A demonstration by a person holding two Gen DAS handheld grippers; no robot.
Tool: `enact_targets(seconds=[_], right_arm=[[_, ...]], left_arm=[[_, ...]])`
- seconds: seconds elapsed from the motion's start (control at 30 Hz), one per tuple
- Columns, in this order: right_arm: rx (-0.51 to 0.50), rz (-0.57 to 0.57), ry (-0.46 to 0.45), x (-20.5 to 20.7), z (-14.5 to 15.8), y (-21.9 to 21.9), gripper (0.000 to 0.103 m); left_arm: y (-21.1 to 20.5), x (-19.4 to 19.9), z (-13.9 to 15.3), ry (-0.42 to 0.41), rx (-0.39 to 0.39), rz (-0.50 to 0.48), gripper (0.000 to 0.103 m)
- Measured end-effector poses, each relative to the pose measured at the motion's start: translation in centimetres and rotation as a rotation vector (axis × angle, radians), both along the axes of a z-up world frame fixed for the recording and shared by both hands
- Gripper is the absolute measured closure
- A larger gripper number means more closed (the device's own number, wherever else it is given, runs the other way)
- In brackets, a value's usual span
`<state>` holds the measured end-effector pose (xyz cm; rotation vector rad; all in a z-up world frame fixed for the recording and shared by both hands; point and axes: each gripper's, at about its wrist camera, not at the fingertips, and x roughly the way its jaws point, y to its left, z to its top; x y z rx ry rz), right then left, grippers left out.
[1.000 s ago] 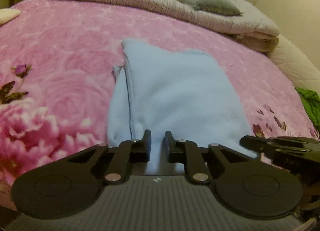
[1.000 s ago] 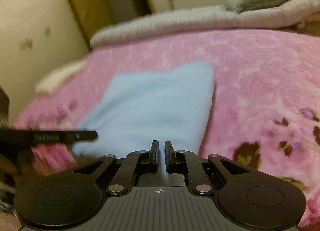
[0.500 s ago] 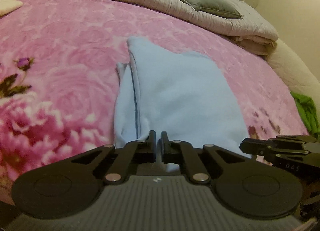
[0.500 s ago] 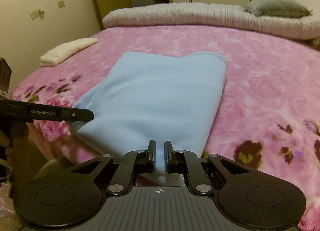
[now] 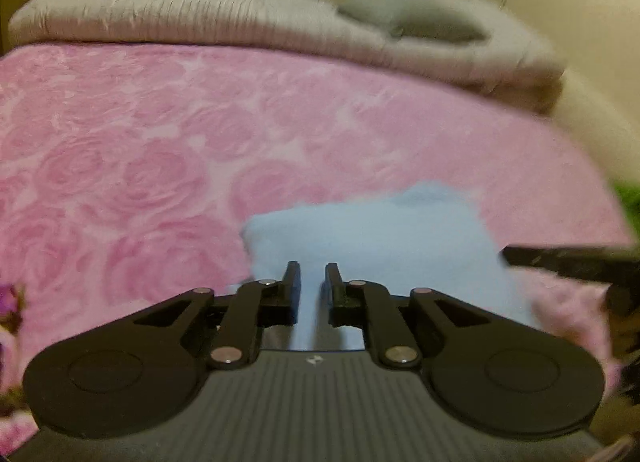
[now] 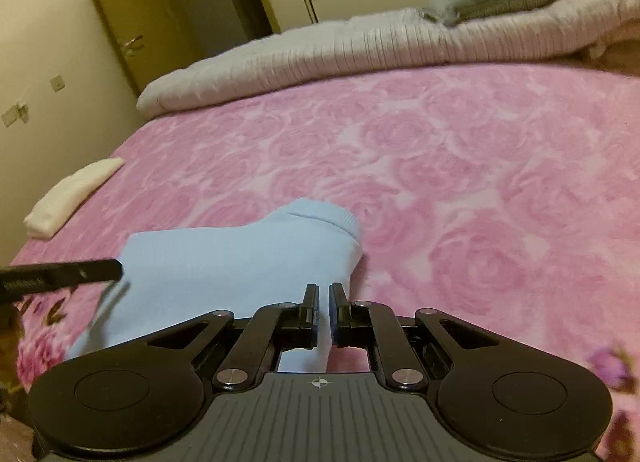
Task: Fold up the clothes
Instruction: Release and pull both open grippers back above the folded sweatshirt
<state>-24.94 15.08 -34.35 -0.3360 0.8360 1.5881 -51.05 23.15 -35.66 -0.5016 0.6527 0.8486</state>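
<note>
A light blue garment [image 5: 372, 234] lies folded on the pink rose-patterned blanket [image 5: 160, 141], and its ribbed hem [image 6: 320, 217] faces the far side. My left gripper [image 5: 313, 268] has blue cloth filling the gap between its jaws, which are opening. My right gripper [image 6: 324, 288] is shut on the garment's edge near its right corner, with a strip of cloth showing under the fingers. Each gripper's black finger appears at the edge of the other's view: the right gripper [image 5: 560, 258] and the left gripper [image 6: 64, 274]. The left wrist view is blurred.
A rolled beige quilt [image 5: 240, 21] with a grey pillow [image 5: 420, 21] lies across the head of the bed. A small white folded cloth [image 6: 72, 189] sits near the bed's left edge. Something green [image 5: 630, 197] shows at the right edge. A door [image 6: 132, 21] stands beyond.
Both grippers have carried the garment's near edge forward over the rest of it, so the blue cloth now looks much shorter. The gap between the left jaws is wider.
</note>
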Motion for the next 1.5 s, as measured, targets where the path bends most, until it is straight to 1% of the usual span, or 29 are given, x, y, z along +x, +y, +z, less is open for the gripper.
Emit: enact_targets(seconds=[0.03, 0.07, 0.1, 0.13, 0.23, 0.3, 0.37, 0.47, 0.57, 0.63, 0.67, 0.73, 0.77, 0.83, 0.97, 1.03, 1.1, 1.13, 1.17, 1.2, 1.23, 1.33, 1.43, 1.5], right_arm=[[-0.017, 0.017, -0.009, -0.3, -0.7, 0.5, 0.095], [-0.033, 0.037, -0.023, -0.7, -1.5, 0.9, 0.095], [-0.027, 0.053, -0.04, -1.0, -1.9, 1.1, 0.095], [-0.02, 0.063, -0.061, -1.2, -1.8, 1.0, 0.095], [-0.024, 0.06, -0.079, -1.1, -1.1, 0.0, 0.095], [0.0, 0.031, -0.037, -0.5, 0.1, -1.9, 0.095], [0.046, 0.035, 0.004, -0.4, 1.5, -4.6, 0.095], [0.077, 0.108, 0.031, -1.6, 3.2, -9.2, 0.095], [0.071, 0.205, 0.006, -3.7, 3.8, -12.6, 0.095], [0.061, 0.243, -0.024, -5.0, 3.6, -14.3, 0.095], [0.047, 0.242, -0.027, -5.4, 3.2, -14.5, 0.095], [-0.017, 0.225, -0.045, -6.2, 1.4, -14.1, 0.095], [-0.04, 0.223, -0.051, -6.6, 0.5, -13.9, 0.095], [-0.035, 0.204, -0.066, -7.2, 0.1, -13.8, 0.095], [-0.067, 0.163, -0.106, -8.2, 0.9, -13.7, 0.094], [-0.073, 0.124, -0.117, -8.5, 1.6, -14.1, 0.091], [-0.072, 0.071, -0.096, -8.5, 2.3, -14.9, 0.084], [-0.08, 0.057, -0.084, -8.4, 2.5, -15.2, 0.074], [-0.089, 0.046, -0.074, -8.3, 2.6, -15.4, 0.059], [-0.099, 0.034, -0.063, -8.3, 2.7, -15.7, 0.054], [-0.105, 0.028, -0.06, -8.4, 2.7, -15.9, 0.052], [-0.122, 0.008, -0.048, -8.6, 2.7, -16.7, 0.051], [-0.137, -0.018, -0.029, -8.6, 2.8, -17.4, 0.05], [-0.141, -0.03, -0.035, -8.7, 3.0, -17.7, 0.05]], left_arm=[[0.2, 0.1, -0.8, 0.02, 0.005, 0.005, 0.094], [0.4, -0.3, -1.5, 0.003, -0.001, 0.016, 0.094], [0.5, -0.6, -1.8, -0.018, -0.011, 0.031, 0.095], [0.5, -1.0, -1.7, -0.037, -0.022, 0.047, 0.095], [-0.3, -1.8, -0.4, -0.047, -0.019, 0.086, 0.095], [-1.7, -2.6, 1.3, -0.06, 0.011, 0.097, 0.093], [-3.6, -3.5, 2.9, -0.091, 0.027, 0.087, 0.093], [-7.0, -4.3, 4.2, -0.121, 0.023, 0.023, 0.093], [-10.5, -4.5, 3.9, -0.119, -0.016, -0.043, 0.093], [-11.8, -4.5, 2.7, -0.102, -0.061, -0.036, 0.093], [-12.2, -4.5, 1.9, -0.09, -0.086, -0.02, 0.093], [-12.3, -4.5, 0.1, -0.071, -0.13, 0.036, 0.093], [-12.4, -4.5, -0.3, -0.078, -0.138, 0.068, 0.093], [-12.6, -4.5, -0.1, -0.092, -0.145, 0.111, 0.093], [-13.8, -3.4, 1.6, -0.014, -0.124, 0.127, 0.092], [-14.7, -3.2, 2.4, 0.025, -0.123, 0.152, 0.086], [-15.6, -3.0, 3.1, 0.072, -0.126, 0.181, 0.081], [-16.2, -2.9, 3.3, 0.093, -0.125, 0.19, 0.077], [-16.7, -2.8, 3.5, 0.11, -0.121, 0.192, 0.075], [-17.2, -2.7, 3.6, 0.127, -0.118, 0.194, 0.073], [-17.7, -2.6, 3.7, 0.143, -0.114, 0.194, 0.073], [-18.9, -2.4, 3.7, 0.182, -0.106, 0.191, 0.072], [-19.4, -2.4, 3.8, 0.201, -0.102, 0.187, 0.071], [-19.9, -2.4, 3.9, 0.213, -0.093, 0.184, 0.069]])
